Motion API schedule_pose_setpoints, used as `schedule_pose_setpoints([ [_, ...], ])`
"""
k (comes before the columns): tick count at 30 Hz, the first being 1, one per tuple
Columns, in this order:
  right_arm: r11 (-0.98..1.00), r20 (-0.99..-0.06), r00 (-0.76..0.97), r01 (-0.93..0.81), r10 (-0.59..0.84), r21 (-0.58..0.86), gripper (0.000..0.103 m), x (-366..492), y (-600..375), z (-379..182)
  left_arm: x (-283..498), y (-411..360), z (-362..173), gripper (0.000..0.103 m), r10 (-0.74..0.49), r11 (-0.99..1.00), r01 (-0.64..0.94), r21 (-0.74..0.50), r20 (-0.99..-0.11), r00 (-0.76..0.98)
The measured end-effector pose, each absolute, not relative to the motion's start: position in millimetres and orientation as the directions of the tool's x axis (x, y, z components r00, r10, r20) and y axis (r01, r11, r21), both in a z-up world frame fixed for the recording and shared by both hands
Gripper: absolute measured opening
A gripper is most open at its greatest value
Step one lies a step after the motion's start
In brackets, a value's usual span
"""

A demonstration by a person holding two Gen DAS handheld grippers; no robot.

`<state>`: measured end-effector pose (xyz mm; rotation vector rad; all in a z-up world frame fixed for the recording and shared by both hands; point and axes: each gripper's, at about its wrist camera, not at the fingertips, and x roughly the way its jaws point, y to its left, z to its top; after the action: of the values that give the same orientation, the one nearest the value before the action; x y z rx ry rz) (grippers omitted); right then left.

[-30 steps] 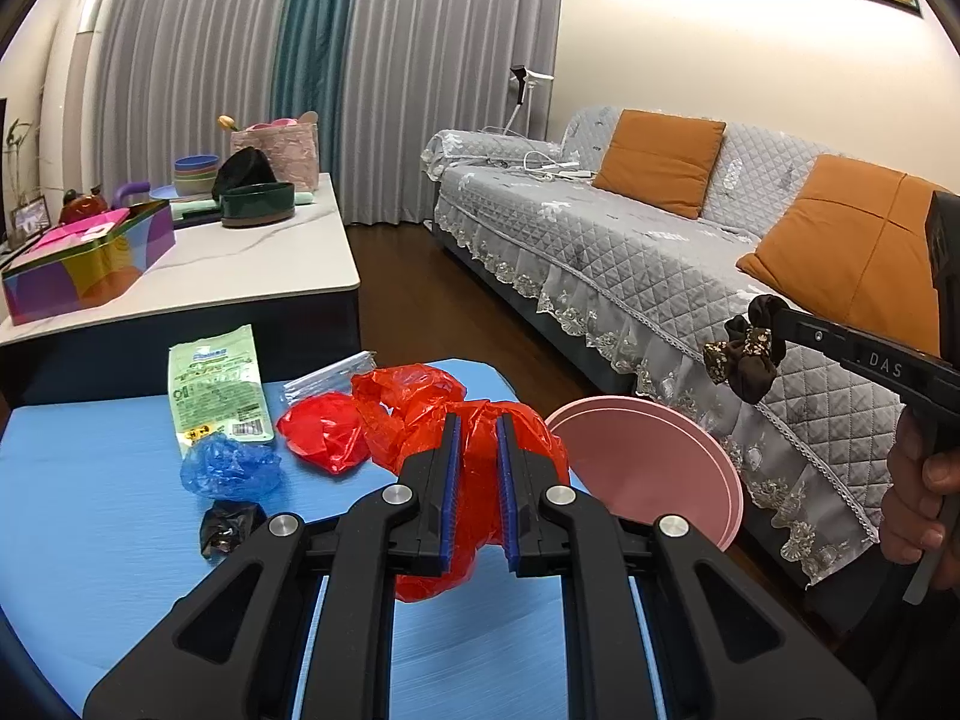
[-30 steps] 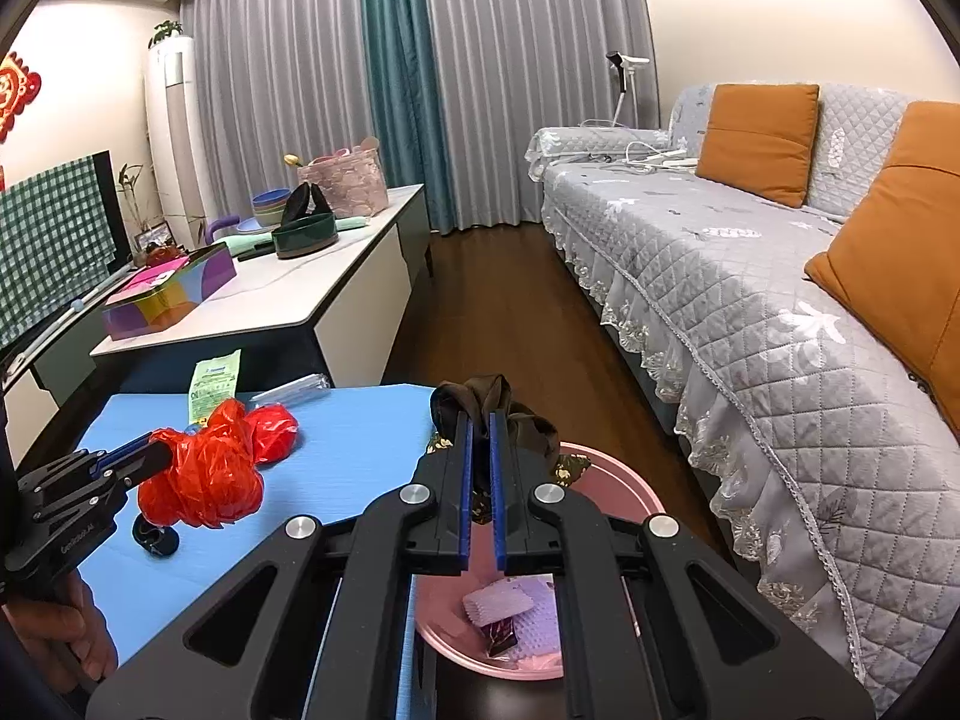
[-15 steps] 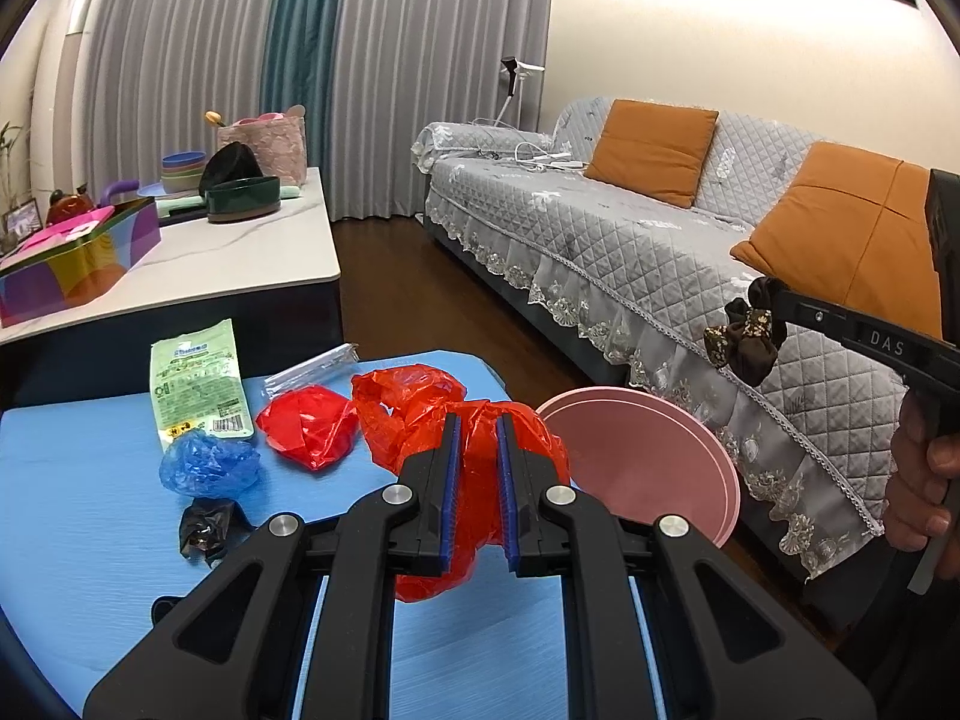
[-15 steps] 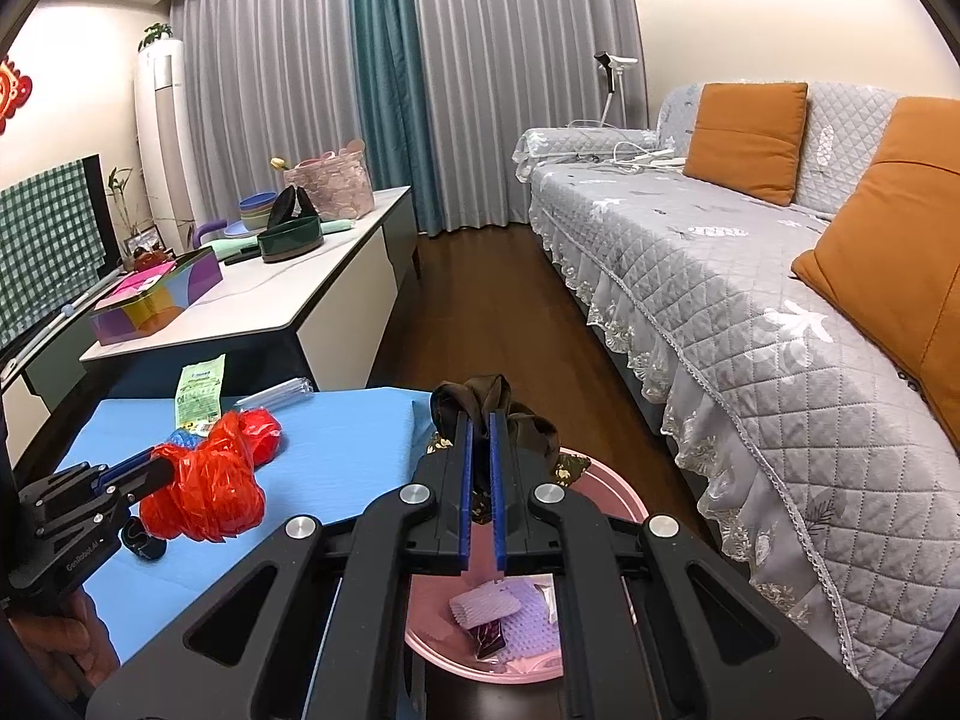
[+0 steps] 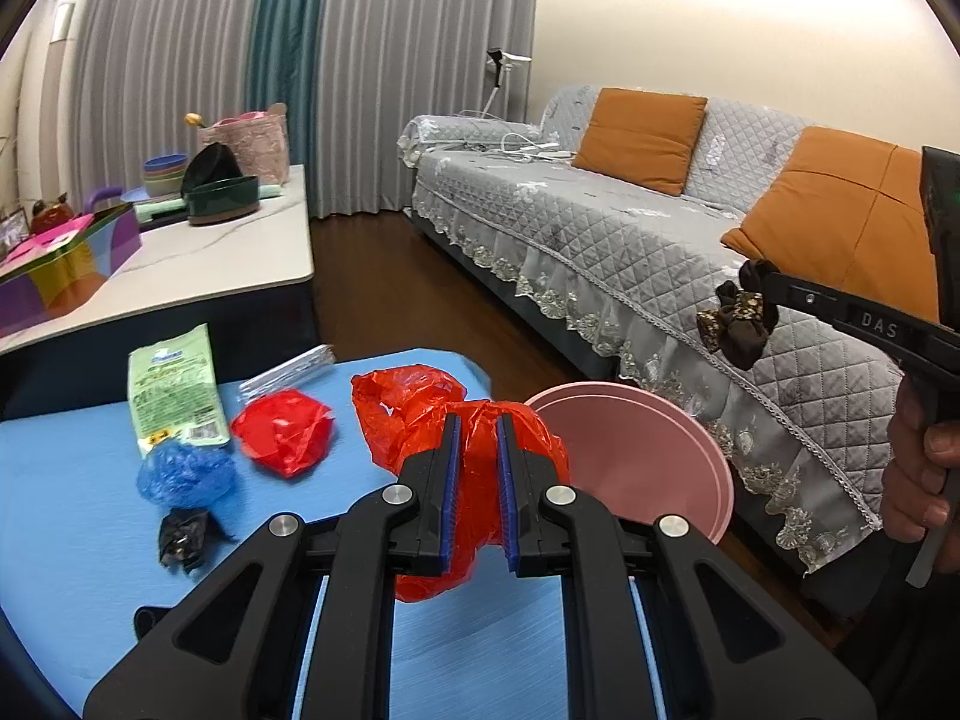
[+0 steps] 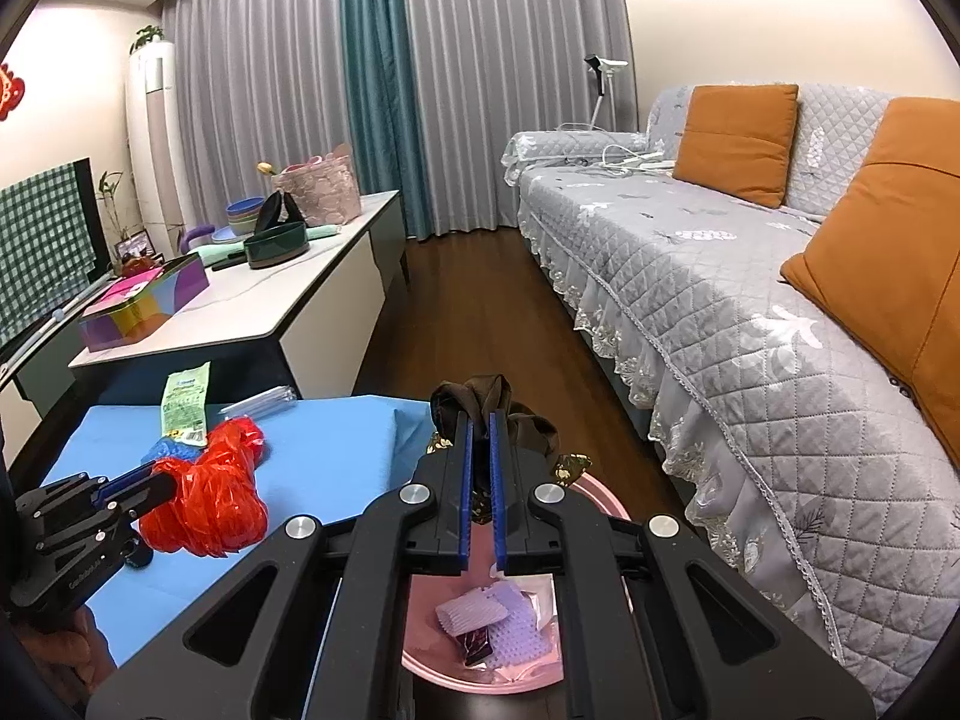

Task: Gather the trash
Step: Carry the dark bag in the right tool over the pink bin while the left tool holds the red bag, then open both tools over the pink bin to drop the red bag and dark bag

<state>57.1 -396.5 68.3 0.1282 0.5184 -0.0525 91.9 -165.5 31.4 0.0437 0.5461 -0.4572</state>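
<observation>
My left gripper (image 5: 478,429) is shut on a crumpled red plastic bag (image 5: 420,414), held above the blue table (image 5: 72,540) near its right edge; it also shows in the right wrist view (image 6: 204,504). My right gripper (image 6: 479,420) is shut on a dark brown wrapper (image 6: 480,399) with gold bits, held over the pink bin (image 6: 600,504); the wrapper also shows in the left wrist view (image 5: 741,315). The pink bin (image 5: 630,450) stands on the floor beside the table and holds purple foam netting (image 6: 486,612) and a small dark wrapper.
On the blue table lie a green packet (image 5: 174,390), a red crumpled piece (image 5: 282,432), a blue bag (image 5: 183,474), a small black scrap (image 5: 186,543) and a clear wrapper (image 5: 288,369). A white low cabinet (image 5: 198,276) stands behind. A grey sofa (image 5: 600,234) runs along the right.
Both grippers keep their hold. The left gripper with the red bag has shifted slightly right toward the bin. The right gripper with the brown wrapper stays over the bin.
</observation>
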Motion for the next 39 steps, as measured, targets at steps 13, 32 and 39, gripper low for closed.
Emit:
schedule_pose_setpoints([
  [13,0.987,-0.533,0.846,0.109,-0.031,0.115,0.006,73.8,-411.2,53.7,114.6,-217.1,29.8,0.012,-0.484,0.852,0.518,-0.081,-0.500,0.718],
  [32,0.977,-0.595,0.798,0.187,-0.093,0.099,0.011,97.5,-438.0,30.0,147.6,-273.7,6.3,0.013,-0.567,0.776,0.621,-0.107,-0.549,0.614],
  [39,0.970,-0.609,0.785,0.218,-0.111,0.103,0.024,98.3,-443.5,27.6,145.7,-261.5,4.0,0.016,-0.551,0.793,0.596,-0.126,-0.565,0.614],
])
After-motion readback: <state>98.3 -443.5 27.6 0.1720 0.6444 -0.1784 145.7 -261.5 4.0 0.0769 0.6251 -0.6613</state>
